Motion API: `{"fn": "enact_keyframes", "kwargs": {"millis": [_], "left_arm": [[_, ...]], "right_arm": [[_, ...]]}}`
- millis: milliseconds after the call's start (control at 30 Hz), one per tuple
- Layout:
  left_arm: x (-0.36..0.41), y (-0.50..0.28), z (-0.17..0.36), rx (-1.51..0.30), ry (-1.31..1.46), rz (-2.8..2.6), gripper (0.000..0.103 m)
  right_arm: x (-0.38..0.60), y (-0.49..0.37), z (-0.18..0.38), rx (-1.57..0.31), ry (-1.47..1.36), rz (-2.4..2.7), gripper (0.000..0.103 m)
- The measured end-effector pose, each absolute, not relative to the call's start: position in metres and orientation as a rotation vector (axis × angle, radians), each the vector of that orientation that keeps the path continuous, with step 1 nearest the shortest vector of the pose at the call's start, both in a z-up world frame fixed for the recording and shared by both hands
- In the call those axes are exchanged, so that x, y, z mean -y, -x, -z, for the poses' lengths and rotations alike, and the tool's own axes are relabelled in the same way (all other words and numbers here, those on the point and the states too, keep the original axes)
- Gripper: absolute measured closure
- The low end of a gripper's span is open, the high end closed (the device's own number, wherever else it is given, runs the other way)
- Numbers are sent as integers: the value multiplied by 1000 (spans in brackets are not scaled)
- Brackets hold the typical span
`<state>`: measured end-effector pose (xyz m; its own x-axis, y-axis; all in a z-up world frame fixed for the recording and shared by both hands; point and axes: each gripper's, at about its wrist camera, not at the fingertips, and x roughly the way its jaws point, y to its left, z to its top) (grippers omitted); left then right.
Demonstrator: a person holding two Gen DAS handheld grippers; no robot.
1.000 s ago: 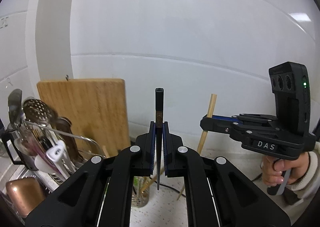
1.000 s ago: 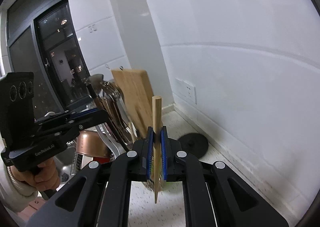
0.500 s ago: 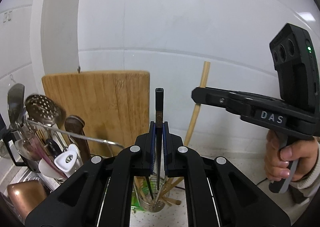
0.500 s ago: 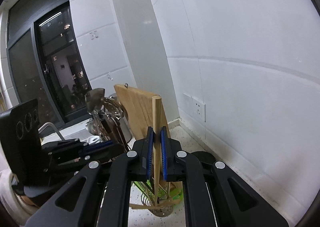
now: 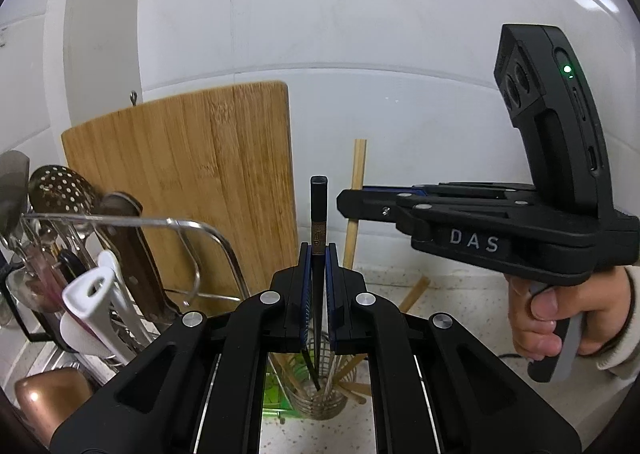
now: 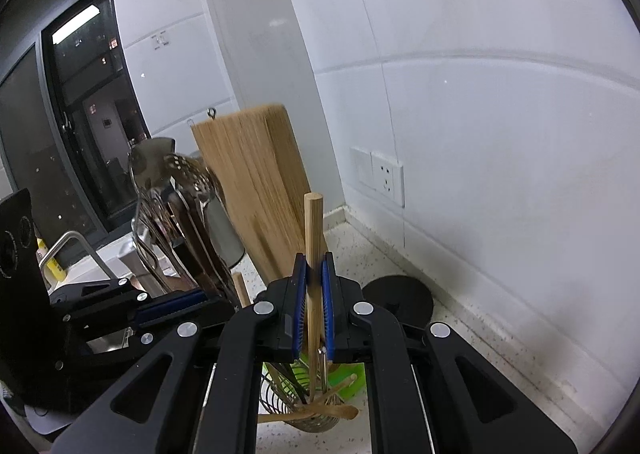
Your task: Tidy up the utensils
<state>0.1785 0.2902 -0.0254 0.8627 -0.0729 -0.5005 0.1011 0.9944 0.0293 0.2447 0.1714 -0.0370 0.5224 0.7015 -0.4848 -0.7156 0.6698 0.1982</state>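
My left gripper is shut on a black chopstick, held upright with its lower tip inside a wire mesh utensil cup on the counter. My right gripper is shut on a wooden chopstick, also upright, its lower end down in the same cup. The cup holds several wooden and metal utensils. In the left wrist view the right gripper stands at the right with the wooden chopstick in it. The left gripper's body shows at left in the right wrist view.
A bamboo cutting board leans on the white tiled wall behind the cup. A wire rack with ladles, a skimmer and knives stands at the left. A black round disc lies on the speckled counter near a wall socket.
Both grippers have moved forward and down over the mesh cup. The two chopsticks' lower ends have gone into the cup. The cutting board and rack look nearer.
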Motion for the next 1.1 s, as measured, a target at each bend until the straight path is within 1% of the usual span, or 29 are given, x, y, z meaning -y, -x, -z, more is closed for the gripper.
{"fn": "enact_keyframes", "kwargs": {"millis": [333,367,400,467,600,800,900,933,967,1067,1100], "left_arm": [[-290,-180,46,-549,-46,100,97],[-289,-180,46,-552,-45,102,97],[-289,-179,46,-556,-45,103,97],[-289,-178,47,-561,-46,100,95],[-290,-168,37,-545,-44,88,95],[-292,-152,27,-519,-29,44,93],[-288,-135,24,-500,-7,12,83],[-286,-130,23,-497,3,-3,77],[-281,-124,21,-492,14,-16,75],[-267,-106,15,-490,22,-41,75],[-262,-100,13,-490,22,-47,75]], "right_arm": [[-177,-244,49,-594,37,-885,98],[-176,-243,49,-593,34,-887,97],[-174,-243,48,-597,33,-885,92],[-170,-241,45,-589,32,-880,87],[-160,-234,37,-576,25,-874,84],[-129,-211,22,-549,28,-894,84],[-111,-196,18,-542,40,-910,83],[-104,-190,17,-535,40,-919,83],[-98,-184,16,-531,43,-928,83],[-81,-167,16,-537,52,-944,82],[-75,-162,16,-538,53,-950,79]]}}
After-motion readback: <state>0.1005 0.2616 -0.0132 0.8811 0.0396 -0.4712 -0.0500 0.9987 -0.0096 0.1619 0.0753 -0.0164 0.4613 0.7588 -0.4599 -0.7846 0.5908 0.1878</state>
